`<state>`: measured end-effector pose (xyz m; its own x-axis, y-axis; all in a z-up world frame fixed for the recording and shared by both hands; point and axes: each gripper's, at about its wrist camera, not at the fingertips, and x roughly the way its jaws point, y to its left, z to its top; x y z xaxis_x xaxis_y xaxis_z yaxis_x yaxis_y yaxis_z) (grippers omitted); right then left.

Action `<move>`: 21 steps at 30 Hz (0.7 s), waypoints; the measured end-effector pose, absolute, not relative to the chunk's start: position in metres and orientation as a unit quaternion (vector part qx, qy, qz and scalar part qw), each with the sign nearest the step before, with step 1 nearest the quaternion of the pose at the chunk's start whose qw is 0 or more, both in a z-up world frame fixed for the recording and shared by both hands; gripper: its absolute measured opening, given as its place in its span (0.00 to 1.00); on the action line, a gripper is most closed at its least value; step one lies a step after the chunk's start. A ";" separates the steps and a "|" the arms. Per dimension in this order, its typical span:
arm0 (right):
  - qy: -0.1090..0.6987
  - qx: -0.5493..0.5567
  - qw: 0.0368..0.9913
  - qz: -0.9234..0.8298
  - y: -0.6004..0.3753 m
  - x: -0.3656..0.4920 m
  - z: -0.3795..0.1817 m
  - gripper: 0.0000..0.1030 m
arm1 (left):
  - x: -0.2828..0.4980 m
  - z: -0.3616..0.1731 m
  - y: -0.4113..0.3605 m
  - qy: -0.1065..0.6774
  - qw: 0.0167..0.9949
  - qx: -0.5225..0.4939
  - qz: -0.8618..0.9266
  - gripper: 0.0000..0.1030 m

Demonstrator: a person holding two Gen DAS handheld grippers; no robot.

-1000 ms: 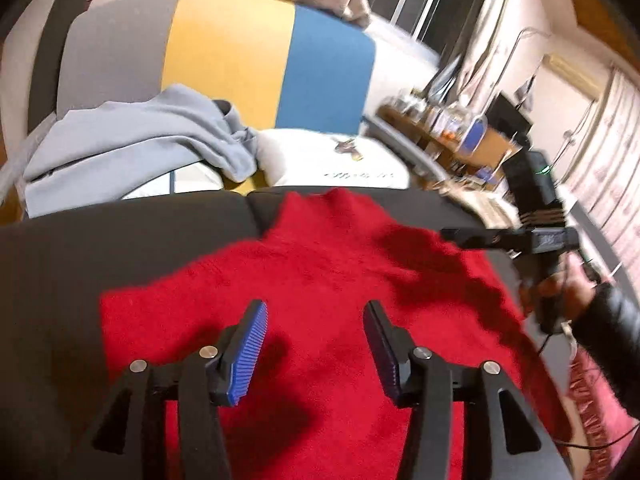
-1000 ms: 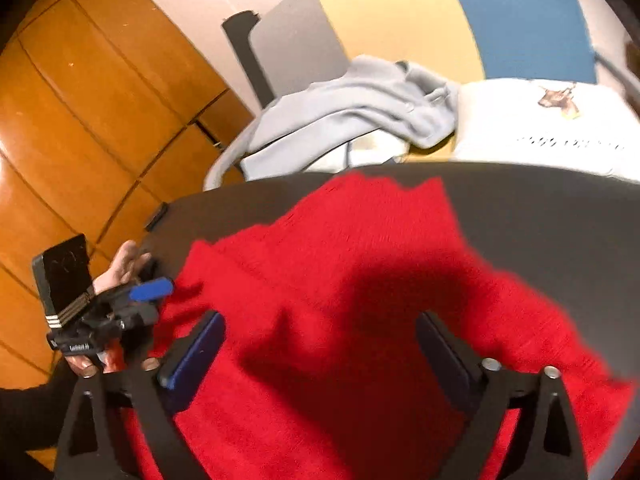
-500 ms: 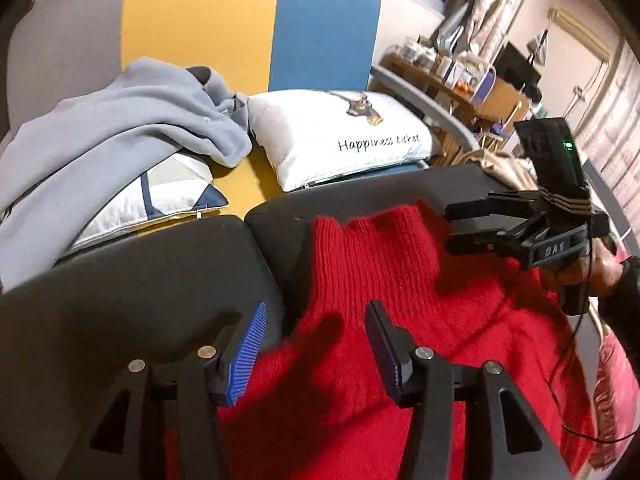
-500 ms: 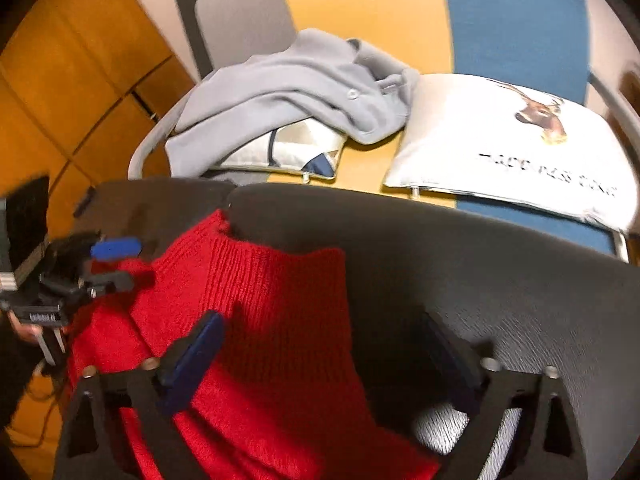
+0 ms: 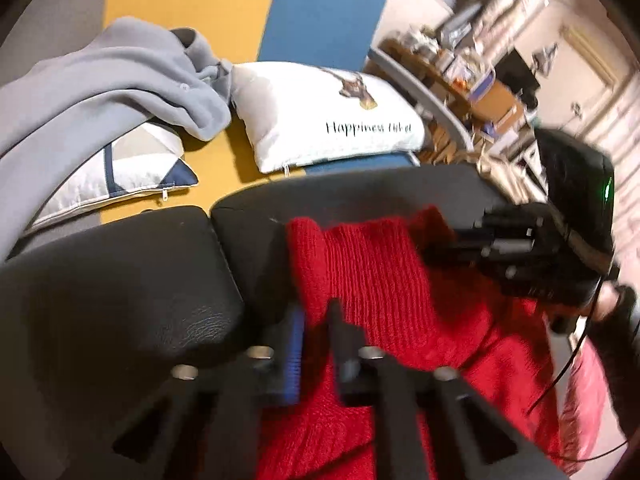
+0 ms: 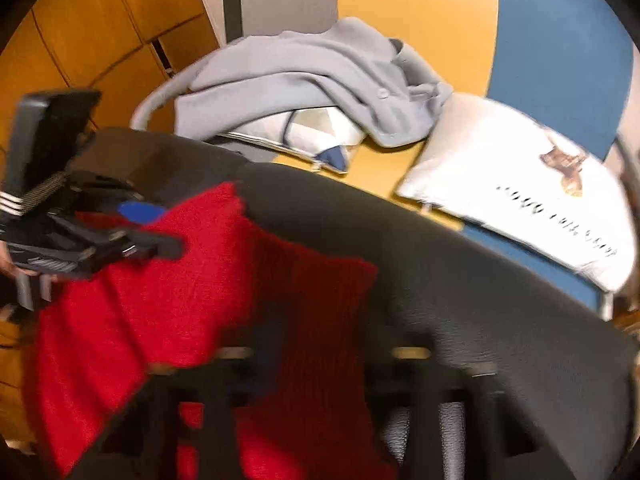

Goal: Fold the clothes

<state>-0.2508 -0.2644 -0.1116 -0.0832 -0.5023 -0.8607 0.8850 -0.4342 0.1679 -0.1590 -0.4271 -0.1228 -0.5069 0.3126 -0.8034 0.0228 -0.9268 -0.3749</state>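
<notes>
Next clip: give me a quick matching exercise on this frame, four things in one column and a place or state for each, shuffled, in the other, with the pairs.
Things:
1. red sweater
2. grey garment
3. white pillow with lettering
4. left gripper

Places or states:
A. draped over a patterned cushion
B. lying on the black padded surface
C. shut on the edge of red knit
D. resting on the yellow and blue seat, beside the grey cloth

Pairs: 1-B, 2-A, 3-D, 4-C
</notes>
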 end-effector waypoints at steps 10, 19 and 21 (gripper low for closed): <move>0.139 0.454 0.504 -0.722 -0.245 -0.223 -0.073 0.13 | -0.109 -0.074 -0.412 -0.167 0.111 -0.409 0.890 0.06; 0.098 0.428 0.520 -0.733 -0.191 -0.150 -0.052 0.13 | -0.016 -0.051 -0.358 -0.117 0.129 -0.357 0.918 0.06; 0.086 0.434 0.515 -0.734 -0.174 -0.132 -0.064 0.14 | 0.002 -0.063 -0.347 -0.111 0.121 -0.363 0.917 0.07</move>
<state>-0.1324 -0.1741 -0.0644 -0.0929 -0.6813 -0.7261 0.8313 -0.4545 0.3200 0.0016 -0.3470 -0.0625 -0.7065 0.3037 -0.6392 -0.1418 -0.9457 -0.2925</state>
